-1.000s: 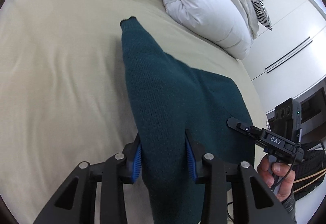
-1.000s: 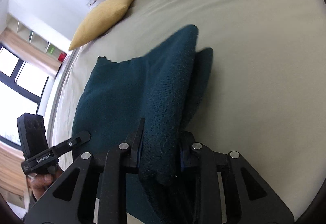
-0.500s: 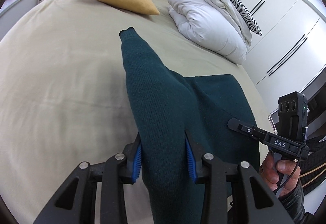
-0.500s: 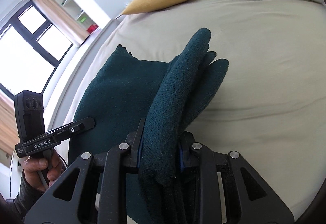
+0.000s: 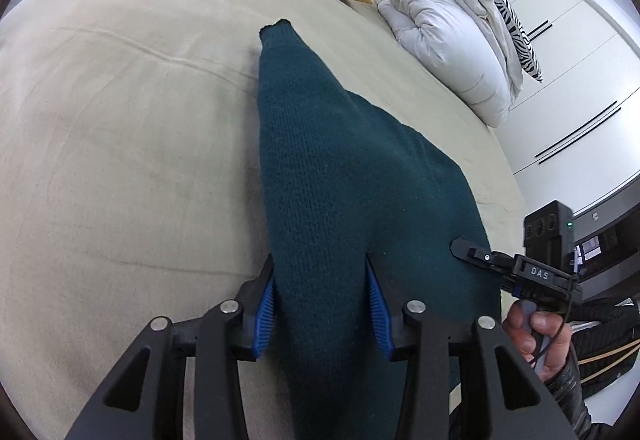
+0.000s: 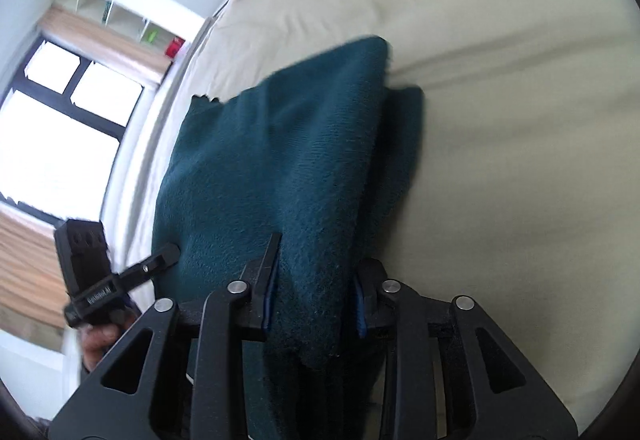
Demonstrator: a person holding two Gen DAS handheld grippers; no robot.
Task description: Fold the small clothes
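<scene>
Beige bed (image 5: 120,159) carried the teal sweater (image 5: 340,199), flatter than before. Left claw (image 5: 322,304) and right claw (image 6: 314,280), both angled downward, had just loosened yet gripped its folds.

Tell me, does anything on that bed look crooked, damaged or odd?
Nothing damaged or spilled. The dark green knit garment is not flat yet: it stretches across the beige bed, bunched inside the left gripper and right gripper, whose jaws have just been opening.
</scene>
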